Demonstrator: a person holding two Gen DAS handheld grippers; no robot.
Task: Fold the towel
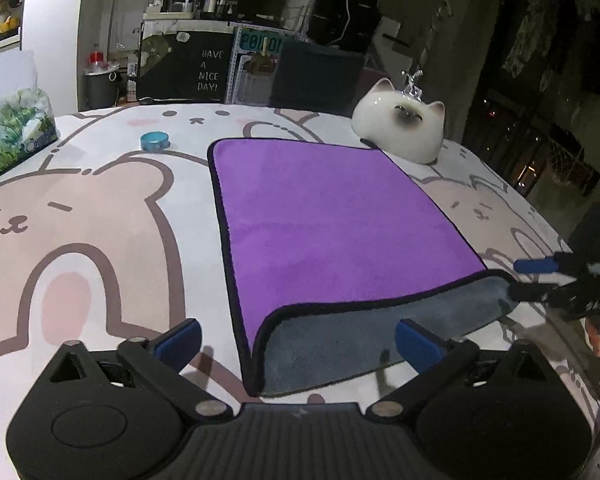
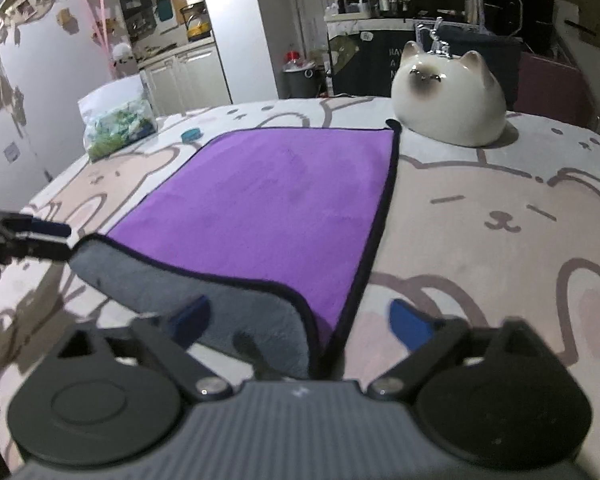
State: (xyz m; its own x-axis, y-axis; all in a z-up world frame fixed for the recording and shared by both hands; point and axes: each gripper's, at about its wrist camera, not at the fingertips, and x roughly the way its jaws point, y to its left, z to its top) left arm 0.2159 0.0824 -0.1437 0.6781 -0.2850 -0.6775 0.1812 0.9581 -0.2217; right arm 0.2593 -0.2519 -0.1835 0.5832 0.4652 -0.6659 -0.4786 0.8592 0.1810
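Observation:
A purple towel (image 1: pixel 320 216) with a black hem and grey underside lies flat on the table; it also shows in the right wrist view (image 2: pixel 268 208). Its near edge is turned over, showing a grey strip (image 1: pixel 352 340). My left gripper (image 1: pixel 298 344) is open, its blue pads on either side of the near left corner of the fold. My right gripper (image 2: pixel 300 324) is open over the near right corner. In the left wrist view the right gripper (image 1: pixel 536 280) sits at the grey flap's far corner; in the right wrist view the left gripper (image 2: pixel 40 240) sits likewise.
A white ceramic cat (image 1: pixel 400 128) stands just behind the towel's far right corner. A small blue tin (image 1: pixel 155 141) and a tissue pack (image 1: pixel 12 132) sit at the far left. The table carries a bear-print cloth (image 1: pixel 100 240). Shelves and clutter stand behind.

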